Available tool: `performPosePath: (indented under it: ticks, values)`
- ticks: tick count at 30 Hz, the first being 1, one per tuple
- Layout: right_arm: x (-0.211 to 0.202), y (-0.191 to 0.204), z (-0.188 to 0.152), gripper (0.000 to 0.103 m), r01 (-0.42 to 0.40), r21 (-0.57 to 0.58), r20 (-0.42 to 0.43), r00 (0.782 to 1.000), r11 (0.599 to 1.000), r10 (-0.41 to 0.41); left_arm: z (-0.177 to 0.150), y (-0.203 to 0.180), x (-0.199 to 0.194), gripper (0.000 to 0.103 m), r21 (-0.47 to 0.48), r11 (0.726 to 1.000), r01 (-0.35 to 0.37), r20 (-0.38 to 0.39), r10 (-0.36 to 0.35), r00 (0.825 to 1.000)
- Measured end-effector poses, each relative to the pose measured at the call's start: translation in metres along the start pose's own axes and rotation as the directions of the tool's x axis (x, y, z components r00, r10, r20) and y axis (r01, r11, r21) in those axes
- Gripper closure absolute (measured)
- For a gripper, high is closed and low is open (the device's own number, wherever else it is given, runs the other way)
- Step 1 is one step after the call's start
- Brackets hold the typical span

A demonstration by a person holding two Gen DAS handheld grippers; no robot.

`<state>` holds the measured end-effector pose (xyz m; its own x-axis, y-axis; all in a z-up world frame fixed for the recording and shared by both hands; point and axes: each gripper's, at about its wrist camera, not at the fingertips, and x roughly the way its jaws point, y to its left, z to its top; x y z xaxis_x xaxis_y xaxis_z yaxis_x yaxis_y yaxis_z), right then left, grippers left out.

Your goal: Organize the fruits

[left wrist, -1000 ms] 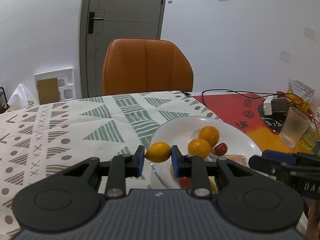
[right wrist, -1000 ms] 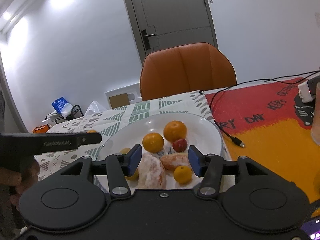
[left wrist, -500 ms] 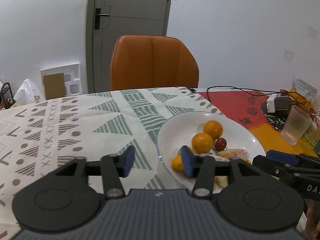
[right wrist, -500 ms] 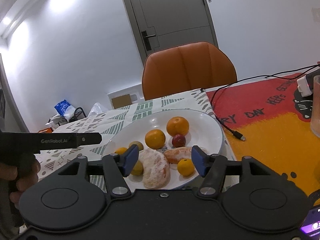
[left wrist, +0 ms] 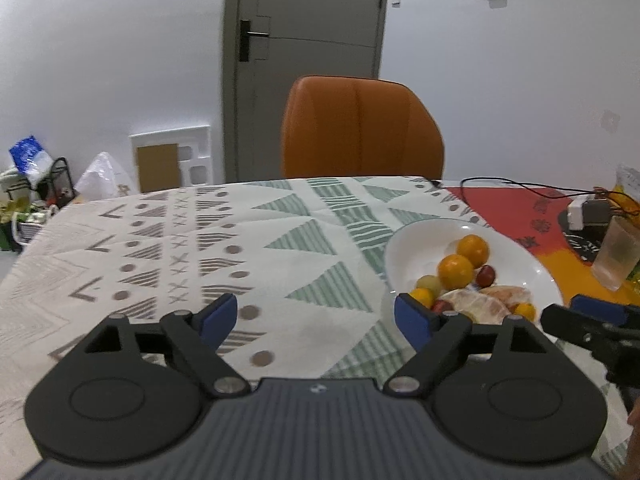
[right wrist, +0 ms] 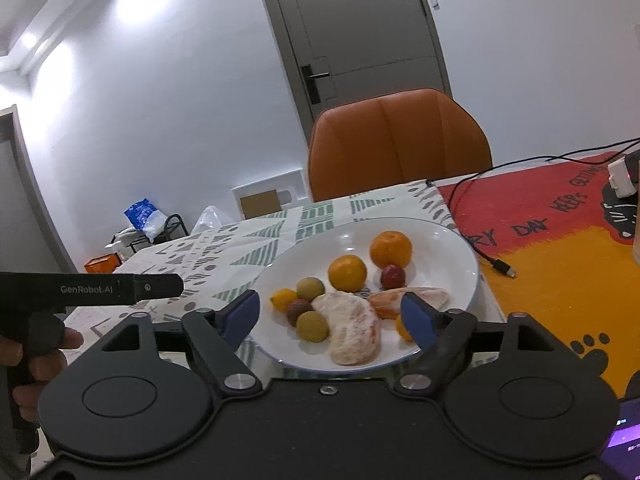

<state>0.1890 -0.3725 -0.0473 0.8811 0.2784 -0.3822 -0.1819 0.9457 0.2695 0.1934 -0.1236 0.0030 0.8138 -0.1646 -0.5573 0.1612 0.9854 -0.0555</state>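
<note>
A white plate (right wrist: 448, 240) holds several fruits: two oranges (right wrist: 347, 273), a small yellow fruit (right wrist: 283, 299), red and green round fruits, and peeled citrus pieces (right wrist: 352, 328). The plate also shows in the left wrist view (left wrist: 532, 264), right of centre. My left gripper (left wrist: 316, 318) is open and empty, above the patterned tablecloth (left wrist: 200, 248) to the left of the plate. My right gripper (right wrist: 332, 318) is open and empty, just before the plate's near rim. The left gripper's body shows in the right wrist view (right wrist: 92, 289).
An orange chair (left wrist: 360, 128) stands behind the table. A red and orange mat (right wrist: 560, 248) lies right of the plate with a black cable (right wrist: 496, 264) across it. A clear cup (left wrist: 618, 254) and a white adapter (left wrist: 588, 214) stand at the right.
My left gripper let go of the small yellow fruit onto the plate, opened wide and drew back to the left. My right gripper has backed off slightly and stayed open.
</note>
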Motion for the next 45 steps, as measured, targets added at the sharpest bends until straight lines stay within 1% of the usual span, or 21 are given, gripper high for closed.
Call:
performPosePath:
  ticks: [2,3,4,5,7,9,14,18,25,29,32,36,38,45]
  values:
    - [-0.003,0.005,0.000,0.014,-0.007,-0.010,0.007,1.000,1.000,0.007,-0.002,0.006,-0.007,0.014,-0.016,1.000,-0.008,0.003,0.008,1.000]
    - [-0.004,0.008,0.000,0.012,-0.011,-0.015,0.010,1.000,1.000,0.011,-0.003,0.009,-0.011,0.008,-0.022,1.000,-0.012,0.007,0.013,1.000]
    - [-0.006,0.011,0.000,0.012,-0.015,-0.020,0.013,1.000,1.000,0.015,-0.004,0.012,-0.015,0.006,-0.025,1.000,-0.019,0.014,0.019,1.000]
    - [-0.007,0.013,0.000,0.011,-0.018,-0.022,0.014,1.000,1.000,0.018,-0.005,0.014,-0.019,0.006,-0.024,0.999,-0.025,0.021,0.026,0.999]
    - [-0.009,0.017,0.000,0.005,-0.024,-0.028,0.014,1.000,0.999,0.024,-0.008,0.016,-0.025,0.005,-0.020,0.999,-0.027,0.021,0.028,0.999]
    - [-0.012,0.021,-0.001,0.000,-0.030,-0.033,0.020,0.999,0.999,0.031,-0.010,0.021,-0.032,0.004,-0.028,0.999,-0.025,0.017,0.026,1.000]
    - [-0.018,0.033,-0.001,0.000,-0.056,-0.048,0.011,0.998,0.997,0.057,-0.015,0.030,-0.048,0.002,-0.045,0.998,-0.036,0.022,0.038,0.999]
    - [-0.024,0.042,-0.003,0.000,-0.062,-0.056,0.001,0.998,0.997,0.062,-0.019,0.036,-0.065,0.000,-0.060,0.997,-0.053,0.027,0.054,0.998]
    - [-0.040,0.059,-0.005,0.000,-0.071,-0.065,0.001,0.997,0.995,0.071,-0.027,0.045,-0.095,0.000,-0.076,0.994,-0.079,0.035,0.082,0.996]
    - [-0.045,0.070,-0.005,0.000,-0.092,-0.077,-0.023,0.996,0.993,0.090,-0.032,0.050,-0.115,0.000,-0.083,0.992,-0.090,0.038,0.094,0.995]
    - [-0.051,0.078,-0.006,0.000,-0.107,-0.077,-0.025,0.994,0.991,0.105,-0.036,0.052,-0.127,0.000,-0.076,0.991,-0.110,0.040,0.113,0.993]
    - [-0.057,0.085,-0.008,0.000,-0.126,-0.068,-0.035,0.992,0.990,0.124,-0.043,0.057,-0.136,0.000,-0.079,0.989,-0.125,0.027,0.128,0.991]
    - [-0.060,0.088,-0.011,0.000,-0.127,-0.066,-0.041,0.991,0.990,0.124,-0.048,0.058,-0.139,0.000,-0.078,0.987,-0.139,0.024,0.141,0.990]
    - [-0.069,0.093,-0.019,0.000,-0.096,-0.075,-0.045,0.995,0.993,0.093,-0.066,0.063,-0.146,0.000,-0.082,0.987,-0.140,-0.005,0.140,0.990]
